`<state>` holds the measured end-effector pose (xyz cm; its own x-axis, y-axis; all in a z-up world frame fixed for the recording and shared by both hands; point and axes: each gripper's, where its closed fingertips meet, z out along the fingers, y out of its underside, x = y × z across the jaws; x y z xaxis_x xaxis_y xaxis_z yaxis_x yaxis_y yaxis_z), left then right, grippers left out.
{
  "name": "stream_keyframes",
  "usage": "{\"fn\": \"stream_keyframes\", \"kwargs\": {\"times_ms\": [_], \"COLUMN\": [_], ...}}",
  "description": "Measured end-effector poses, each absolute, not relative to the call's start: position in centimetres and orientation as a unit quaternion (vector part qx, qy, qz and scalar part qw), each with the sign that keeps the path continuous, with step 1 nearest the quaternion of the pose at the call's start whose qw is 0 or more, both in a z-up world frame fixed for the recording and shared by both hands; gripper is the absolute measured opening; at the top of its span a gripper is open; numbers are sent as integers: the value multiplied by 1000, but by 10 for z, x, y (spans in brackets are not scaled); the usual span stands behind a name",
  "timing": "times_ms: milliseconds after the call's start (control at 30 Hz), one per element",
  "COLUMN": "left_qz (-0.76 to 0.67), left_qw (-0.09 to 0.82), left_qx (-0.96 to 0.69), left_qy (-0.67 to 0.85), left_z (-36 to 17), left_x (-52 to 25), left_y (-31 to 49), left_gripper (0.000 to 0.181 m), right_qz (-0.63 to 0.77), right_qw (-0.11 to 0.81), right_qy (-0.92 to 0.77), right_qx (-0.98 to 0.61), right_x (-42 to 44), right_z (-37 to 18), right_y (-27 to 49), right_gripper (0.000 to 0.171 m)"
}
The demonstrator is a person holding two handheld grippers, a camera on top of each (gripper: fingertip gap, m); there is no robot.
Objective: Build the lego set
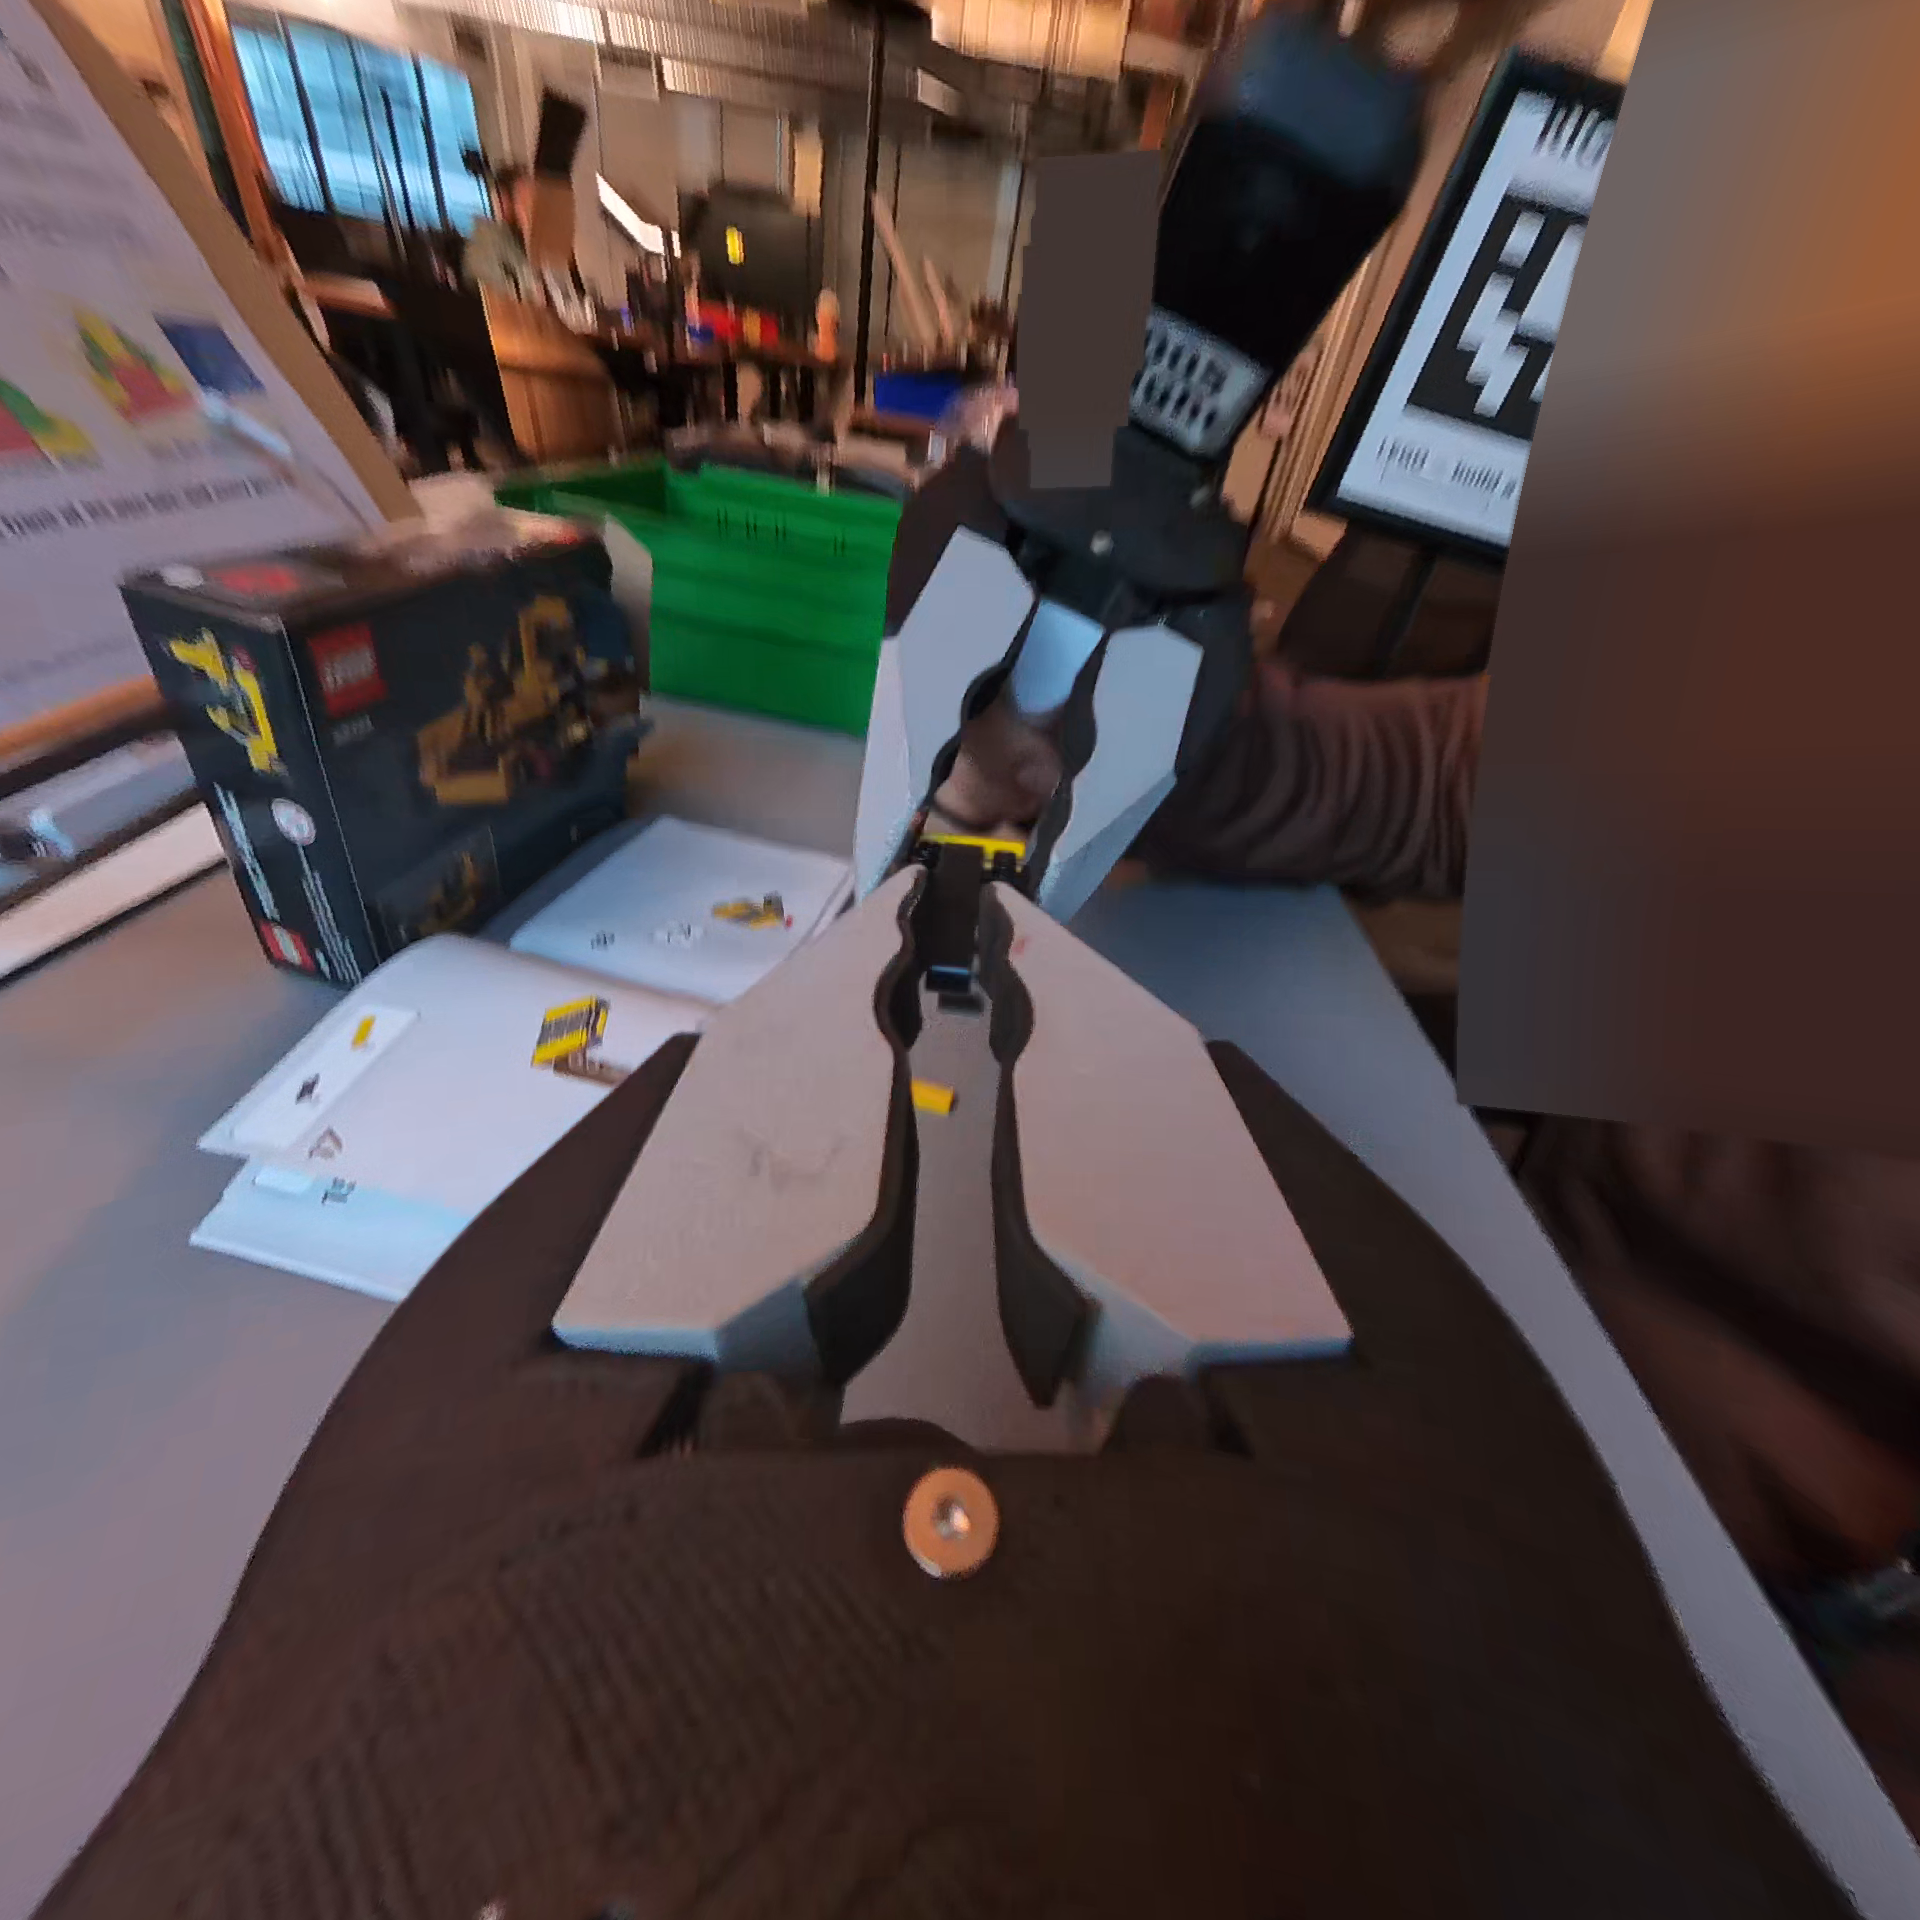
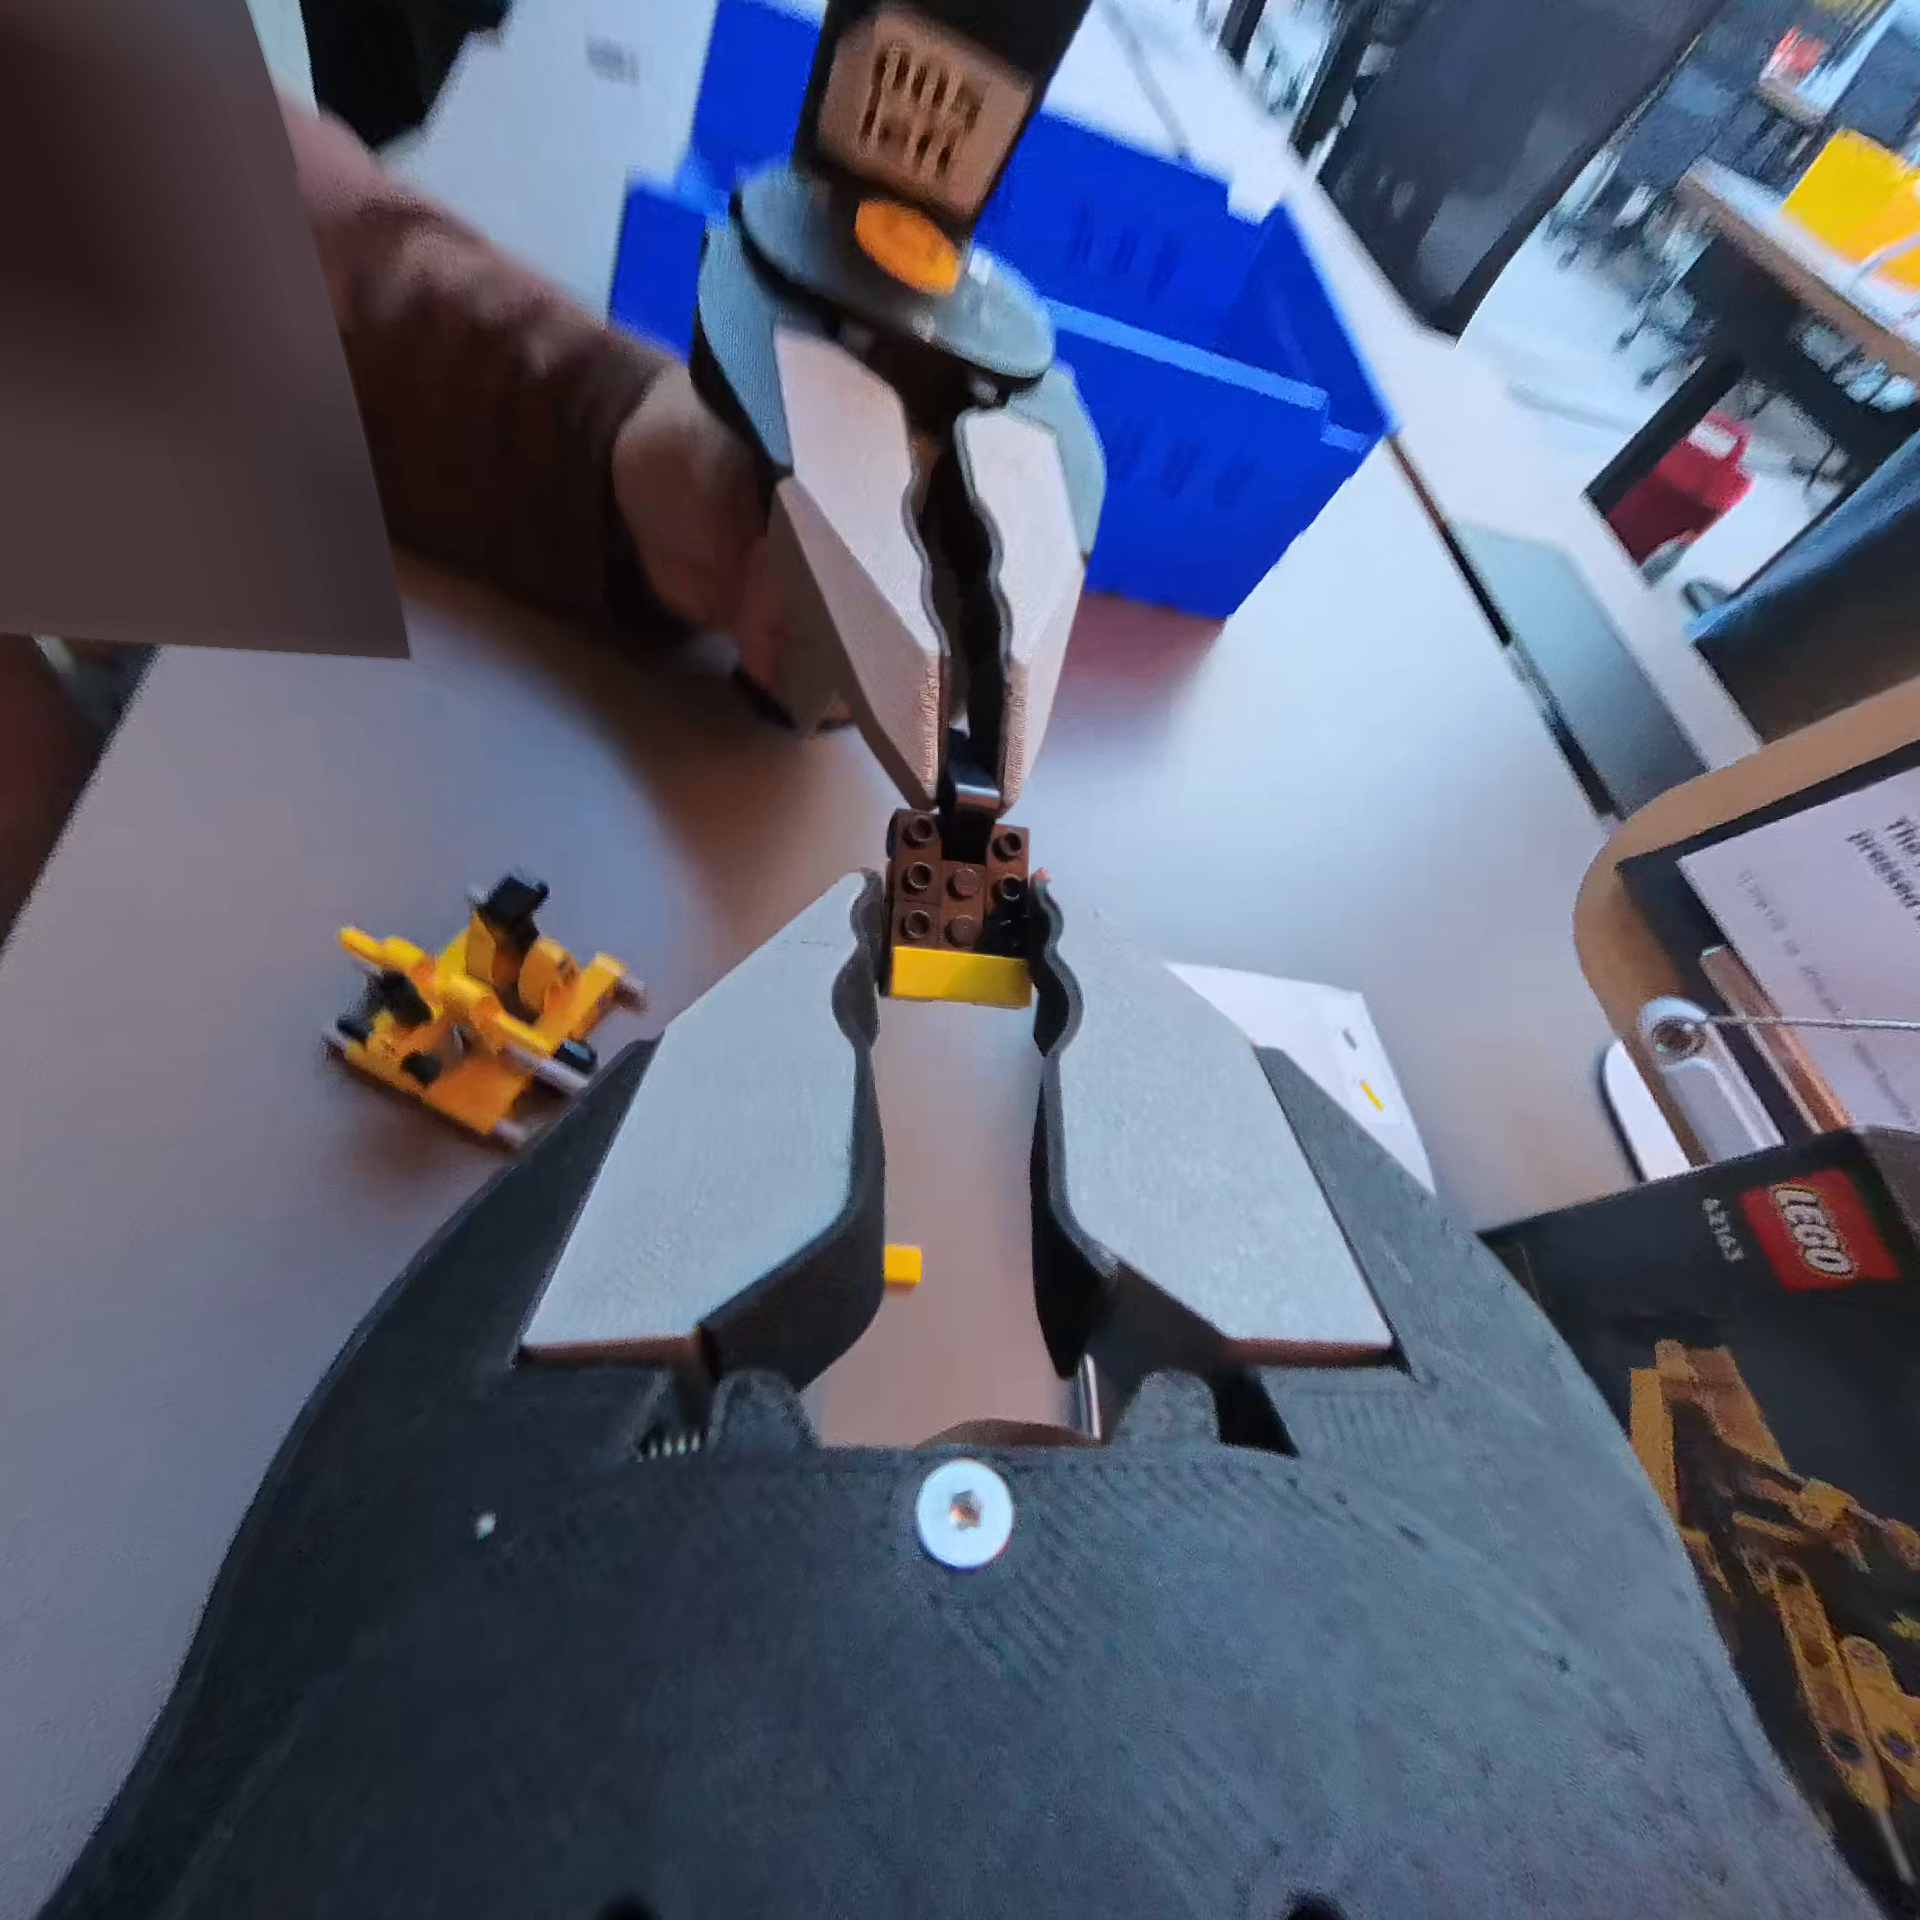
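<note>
Right gripper [image 2: 956, 935] clamps block [image 2: 958, 920]; left gripper [image 2: 971, 774] opposite, tip-to-tip.

Booklet [image 1: 582, 997] on table [image 1: 125, 1351] — box [image 1: 395, 748] behind.

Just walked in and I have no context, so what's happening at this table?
A person is building a Lego set with two handheld grippers. The right gripper is shut on a small black and yellow brick assembly, held above the grey table. The left gripper is shut on a narrow black piece and brings it against that assembly. A partly built yellow vehicle sits on the table, with the open instruction booklet and the Lego box nearby.
</note>
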<state>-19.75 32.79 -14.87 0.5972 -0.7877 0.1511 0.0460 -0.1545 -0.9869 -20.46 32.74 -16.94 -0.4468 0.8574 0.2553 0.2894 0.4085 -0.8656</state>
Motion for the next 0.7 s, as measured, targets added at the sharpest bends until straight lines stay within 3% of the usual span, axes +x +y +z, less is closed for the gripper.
{"fn": "stream_keyframes", "kwargs": {"times_ms": [133,433,600,700], "left_qz": [-414,-486,-528,-542], "left_qw": [621,568,526,490], "left_qx": [-630,-639,-637,-651], "left_qy": [214,182,196,204], "left_z": [-126,-135,-133,-144], "left_x": [-200,-203,-199,-194], "left_y": [329,330,321,318], "left_gripper": [6,7,20,17], "right_qz": [455,451,450,460], "right_qw": [394,407,425,430], "right_qy": [-705,-699,-697,-693], "right_qx": [-375,-377,-362,-351], "right_x": [-206,-208,-206,-205], "right_z": [-140,-141,-136,-130], "right_y": [326,328,326,324], "right_gripper": [24,24,24,24]}}
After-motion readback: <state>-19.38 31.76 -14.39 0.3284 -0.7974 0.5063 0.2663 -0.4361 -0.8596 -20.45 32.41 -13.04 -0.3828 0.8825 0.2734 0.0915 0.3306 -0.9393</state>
